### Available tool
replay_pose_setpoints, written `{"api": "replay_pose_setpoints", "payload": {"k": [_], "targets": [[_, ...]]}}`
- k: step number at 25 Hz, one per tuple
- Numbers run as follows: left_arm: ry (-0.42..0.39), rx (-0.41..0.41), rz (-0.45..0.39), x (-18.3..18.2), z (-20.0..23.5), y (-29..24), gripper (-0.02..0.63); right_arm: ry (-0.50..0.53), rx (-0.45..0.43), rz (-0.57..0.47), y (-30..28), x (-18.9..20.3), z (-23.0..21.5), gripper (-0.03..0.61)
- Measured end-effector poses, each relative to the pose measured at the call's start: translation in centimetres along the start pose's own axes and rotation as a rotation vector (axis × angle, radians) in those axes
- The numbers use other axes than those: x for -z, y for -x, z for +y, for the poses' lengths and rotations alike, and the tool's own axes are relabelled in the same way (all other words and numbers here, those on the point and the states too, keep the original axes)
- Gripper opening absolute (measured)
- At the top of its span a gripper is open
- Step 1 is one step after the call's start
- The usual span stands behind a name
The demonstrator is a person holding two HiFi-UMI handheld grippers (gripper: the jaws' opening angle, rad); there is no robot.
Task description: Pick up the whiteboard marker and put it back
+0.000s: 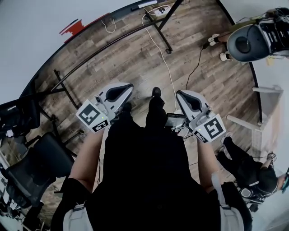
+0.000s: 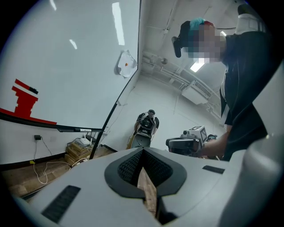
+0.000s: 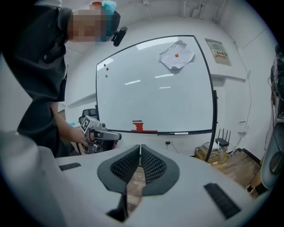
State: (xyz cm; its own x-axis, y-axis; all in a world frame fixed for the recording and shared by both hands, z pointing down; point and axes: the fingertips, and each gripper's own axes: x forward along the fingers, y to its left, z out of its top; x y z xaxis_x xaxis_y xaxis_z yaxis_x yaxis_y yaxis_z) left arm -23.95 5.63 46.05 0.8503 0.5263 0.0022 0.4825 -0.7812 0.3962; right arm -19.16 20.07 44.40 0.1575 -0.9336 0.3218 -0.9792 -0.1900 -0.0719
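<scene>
The whiteboard (image 3: 155, 84) stands ahead of me on a black frame. On its bottom tray lies a slim white stick (image 3: 181, 132), apparently the marker; it also shows in the left gripper view as a white stick (image 2: 82, 130) and from above as a light bar (image 1: 147, 4). My left gripper (image 1: 130, 86) and right gripper (image 1: 179, 94) are held at waist height, well short of the board. Both are shut with nothing between the jaws. The left gripper (image 2: 143, 151) points past the board's right edge, while the right gripper (image 3: 140, 148) faces the board.
A red eraser block (image 3: 138, 126) sits on the tray. A paper (image 3: 176, 56) is pinned high on the board. The board's stand legs (image 1: 161, 28) and a white cable (image 1: 165, 63) cross the wood floor. An office chair (image 1: 27, 167) is at my left, and another person (image 1: 246, 167) at my right.
</scene>
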Motion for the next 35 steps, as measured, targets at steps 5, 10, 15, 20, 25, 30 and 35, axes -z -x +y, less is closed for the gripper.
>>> {"api": "replay_pose_setpoints", "payload": {"k": [5,10,15,20,25,30,35], "targets": [[-0.007,-0.061,0.025,0.1,0.8,-6.8,0.012,0.015,-0.045,-0.012,1.5,0.5,-7.4,0.021],[-0.005,-0.127,0.043,-1.0,1.1,-13.9,0.011,-0.009,-0.096,-0.031,3.5,0.5,-15.0,0.021],[-0.032,-0.203,0.052,-2.7,0.6,-19.1,0.012,-0.017,-0.187,-0.056,4.7,0.3,-19.9,0.021],[-0.022,-0.256,0.066,-2.6,0.3,-21.1,0.011,-0.029,-0.246,-0.063,4.1,0.5,-22.4,0.021],[-0.027,-0.320,0.054,-4.1,2.0,-20.9,0.012,-0.038,-0.300,-0.093,1.4,-1.3,-23.8,0.021],[-0.035,-0.349,0.001,-5.3,5.2,-21.1,0.011,0.012,-0.333,-0.064,-1.8,-2.4,-25.7,0.021],[-0.037,-0.352,-0.059,-7.1,8.9,-21.6,0.012,0.061,-0.366,-0.031,-5.2,-4.8,-26.6,0.021]]}}
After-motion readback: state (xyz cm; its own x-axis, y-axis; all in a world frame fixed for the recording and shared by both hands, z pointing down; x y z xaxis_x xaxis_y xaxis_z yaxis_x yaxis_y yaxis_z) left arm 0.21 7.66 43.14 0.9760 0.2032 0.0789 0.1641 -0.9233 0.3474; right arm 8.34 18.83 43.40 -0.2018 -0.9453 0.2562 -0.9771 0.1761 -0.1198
